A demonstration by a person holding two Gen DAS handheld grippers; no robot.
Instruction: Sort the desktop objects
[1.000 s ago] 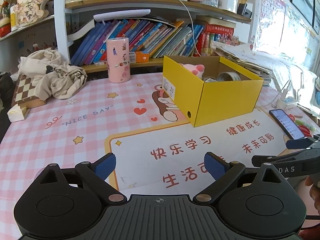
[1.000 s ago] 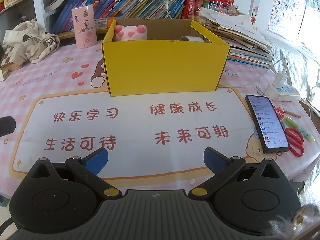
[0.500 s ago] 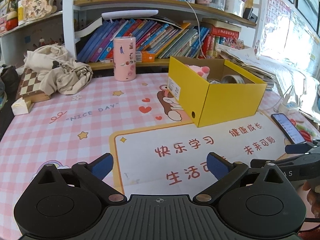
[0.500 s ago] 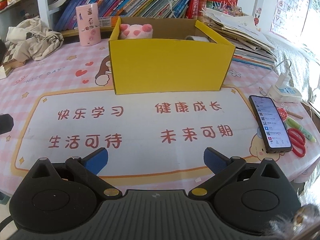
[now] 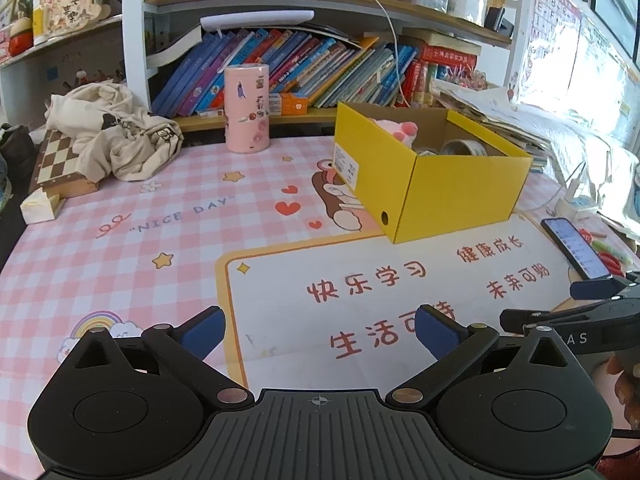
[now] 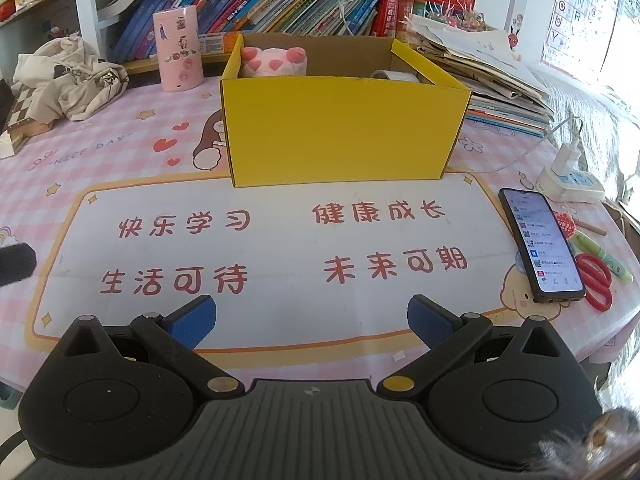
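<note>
Hovering over the printed desk mat (image 6: pixel 280 240), both tongs stand with jaws wide apart and nothing between them: the left gripper (image 5: pixel 320 330) and the right gripper (image 6: pixel 312 318), each showing blue pads. Seen from the left gripper, the right gripper lies at the far right, partly cut off by the frame edge. Ahead of both stands the yellow box (image 6: pixel 340 132), open-topped; a pink plush toy (image 6: pixel 274 62) and a tape roll (image 5: pixel 466 147) lie inside, the rest of its contents hidden by the front wall. To the right of the right gripper a phone (image 6: pixel 540 244) lies face up, with red scissors (image 6: pixel 596 280) just beyond it, partly under the phone. Farther left ahead stands a pink cylinder (image 5: pixel 246 108); crumpled cloth (image 5: pixel 112 128) covers part of a chessboard (image 5: pixel 60 164).
</note>
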